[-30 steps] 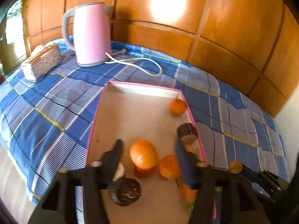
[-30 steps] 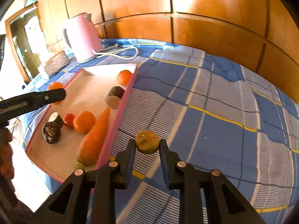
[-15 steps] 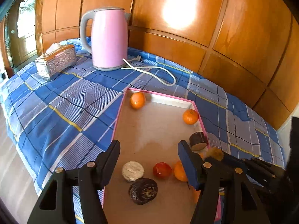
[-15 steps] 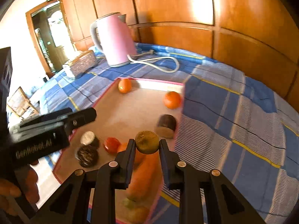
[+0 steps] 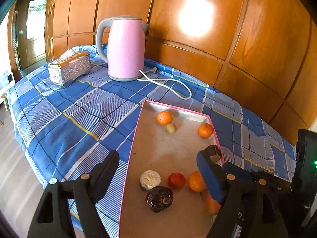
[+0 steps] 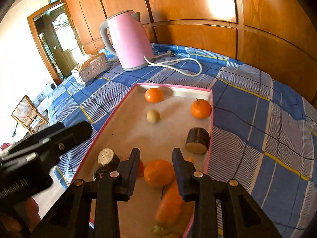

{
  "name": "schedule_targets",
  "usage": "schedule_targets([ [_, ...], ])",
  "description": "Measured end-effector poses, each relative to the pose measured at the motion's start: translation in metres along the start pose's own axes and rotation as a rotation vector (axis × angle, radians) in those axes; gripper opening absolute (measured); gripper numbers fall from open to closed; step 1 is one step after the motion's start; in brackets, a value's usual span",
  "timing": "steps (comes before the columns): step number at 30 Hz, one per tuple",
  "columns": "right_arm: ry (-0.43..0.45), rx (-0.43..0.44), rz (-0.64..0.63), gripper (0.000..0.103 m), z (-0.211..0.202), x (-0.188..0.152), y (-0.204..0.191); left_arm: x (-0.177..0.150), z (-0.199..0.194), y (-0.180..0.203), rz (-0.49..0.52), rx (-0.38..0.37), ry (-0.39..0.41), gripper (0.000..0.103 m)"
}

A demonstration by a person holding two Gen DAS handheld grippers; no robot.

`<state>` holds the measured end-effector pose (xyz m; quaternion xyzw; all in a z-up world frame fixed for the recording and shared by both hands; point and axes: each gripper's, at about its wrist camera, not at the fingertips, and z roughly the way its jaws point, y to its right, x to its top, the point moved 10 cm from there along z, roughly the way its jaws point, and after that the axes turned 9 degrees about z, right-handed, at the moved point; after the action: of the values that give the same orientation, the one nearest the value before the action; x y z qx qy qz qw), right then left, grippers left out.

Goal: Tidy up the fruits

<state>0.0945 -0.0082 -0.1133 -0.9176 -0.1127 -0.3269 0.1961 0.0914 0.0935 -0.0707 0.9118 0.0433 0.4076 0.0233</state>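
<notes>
The left hand-held gripper [image 5: 157,166] stands wide open in the lower part of the left wrist view, with nothing between its fingers; one finger hangs over the blue checked cloth [image 5: 79,115] and the other over the right side of the pink-rimmed tray [image 5: 129,152]. The right hand-held gripper [image 6: 156,159] is open to a moderate width in the lower centre of the right wrist view, above the near part of the tray, and holds nothing. The tray lies on the cloth-covered surface and contains all visible fruit. At its far end, in the upper centre of the tray, an orange [image 6: 154,94] lies close to the far wall, and a small pale round fruit [image 6: 153,116] lies just in front of it. A second orange [image 6: 201,108] lies in the far right corner. A dark cut cylinder with a pale face [image 6: 197,140] lies against the right wall. Near the right hand-held gripper, a third orange [image 6: 158,172] appears between its fingers in the frame, and a carrot [image 6: 170,204] lies below it. In the left wrist view, a pale-faced dark piece [image 5: 150,179], a red fruit [image 5: 176,180] and a dark wrinkled item [image 5: 159,198] lie in the near left part of the tray. A pink kettle [image 5: 124,47] with a white cord [image 5: 170,87] and a silver tissue box [image 5: 69,68] stand on the cloth in the upper left of the frame, well apart from the tray.
</notes>
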Motion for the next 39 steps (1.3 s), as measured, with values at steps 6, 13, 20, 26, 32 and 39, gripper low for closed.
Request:
schedule_targets([
  [6, 0.022, -0.044, 0.014, 0.037, -0.012, -0.009, 0.008, -0.003, -0.009, 0.004, 0.015, 0.014, 0.014, 0.086],
  [13, 0.072, -0.093, 0.015, 0.037, -0.029, -0.014, 0.013, -0.012, -0.018, 0.017, 0.046, 0.016, 0.015, 0.090],
  [20, 0.100, -0.137, 0.041, 0.037, -0.039, -0.021, 0.026, -0.016, -0.027, 0.028, 0.082, 0.023, 0.029, 0.098],
  [26, 0.106, -0.163, 0.072, 0.037, -0.043, -0.030, 0.037, -0.021, -0.031, 0.036, 0.110, 0.022, 0.028, 0.102],
  [32, 0.141, -0.215, 0.042, 0.037, -0.053, -0.037, 0.040, -0.025, -0.036, 0.040, 0.122, 0.017, 0.029, 0.103],
  [39, 0.162, -0.220, 0.017, 0.037, -0.058, -0.037, 0.037, -0.024, -0.039, 0.040, 0.131, 0.083, 0.038, 0.103],
])
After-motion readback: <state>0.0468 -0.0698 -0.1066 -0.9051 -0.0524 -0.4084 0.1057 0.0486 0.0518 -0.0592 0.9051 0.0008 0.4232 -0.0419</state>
